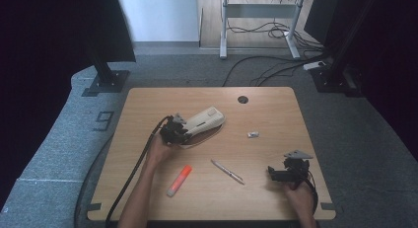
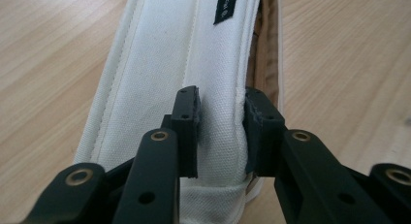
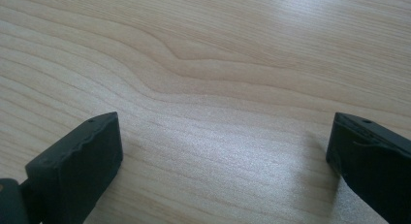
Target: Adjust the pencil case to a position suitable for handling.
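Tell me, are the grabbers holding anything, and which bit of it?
The left gripper pinches the white pencil case by a fold of cloth near one end. The right gripper is open, holding nothing.

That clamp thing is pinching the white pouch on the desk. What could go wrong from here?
The left hand-held gripper pinches just a raised fold of the white fabric pouch, so the cloth might slip free when lifted. The pouch's far side looks open, so anything inside could spill. The pen and orange highlighter lie loose nearby and could be swept aside if the pouch is dragged.
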{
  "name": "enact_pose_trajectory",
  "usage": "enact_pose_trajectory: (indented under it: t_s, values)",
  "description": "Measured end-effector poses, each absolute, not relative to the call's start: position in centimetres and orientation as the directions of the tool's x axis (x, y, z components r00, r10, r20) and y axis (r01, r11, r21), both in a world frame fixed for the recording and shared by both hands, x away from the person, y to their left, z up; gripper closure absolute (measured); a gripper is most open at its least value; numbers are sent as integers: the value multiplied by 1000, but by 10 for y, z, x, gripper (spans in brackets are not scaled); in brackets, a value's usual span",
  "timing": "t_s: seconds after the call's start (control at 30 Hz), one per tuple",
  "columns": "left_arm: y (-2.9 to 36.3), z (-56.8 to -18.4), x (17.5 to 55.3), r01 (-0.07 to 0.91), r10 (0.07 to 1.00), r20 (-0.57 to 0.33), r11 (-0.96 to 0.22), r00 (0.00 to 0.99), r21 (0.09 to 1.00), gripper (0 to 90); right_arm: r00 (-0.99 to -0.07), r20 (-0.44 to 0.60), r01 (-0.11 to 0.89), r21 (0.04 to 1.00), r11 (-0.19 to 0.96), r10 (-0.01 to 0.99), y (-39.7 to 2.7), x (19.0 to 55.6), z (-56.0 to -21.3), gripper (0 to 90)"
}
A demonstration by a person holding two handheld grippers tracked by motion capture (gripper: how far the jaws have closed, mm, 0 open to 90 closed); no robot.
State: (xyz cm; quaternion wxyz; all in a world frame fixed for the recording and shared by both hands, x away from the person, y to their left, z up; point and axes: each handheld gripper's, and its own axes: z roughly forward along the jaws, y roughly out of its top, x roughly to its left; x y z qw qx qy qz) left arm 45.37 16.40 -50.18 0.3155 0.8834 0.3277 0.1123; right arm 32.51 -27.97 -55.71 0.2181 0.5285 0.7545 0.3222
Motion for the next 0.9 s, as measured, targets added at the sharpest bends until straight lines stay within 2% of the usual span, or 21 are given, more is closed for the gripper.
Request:
enact_pose_trajectory:
  t_s: [0.67, 0.9]
  values:
    - [204, -487, 417, 589, 676, -162, -469, 719, 658, 759, -346, 13, 657, 717, 233, 938, -280, 325, -557, 0]
    - [217, -490, 402, 594, 680, -179, -443, 710, 672, 759, -346, 12, 657, 717, 233, 938, -280, 325, -557, 0]
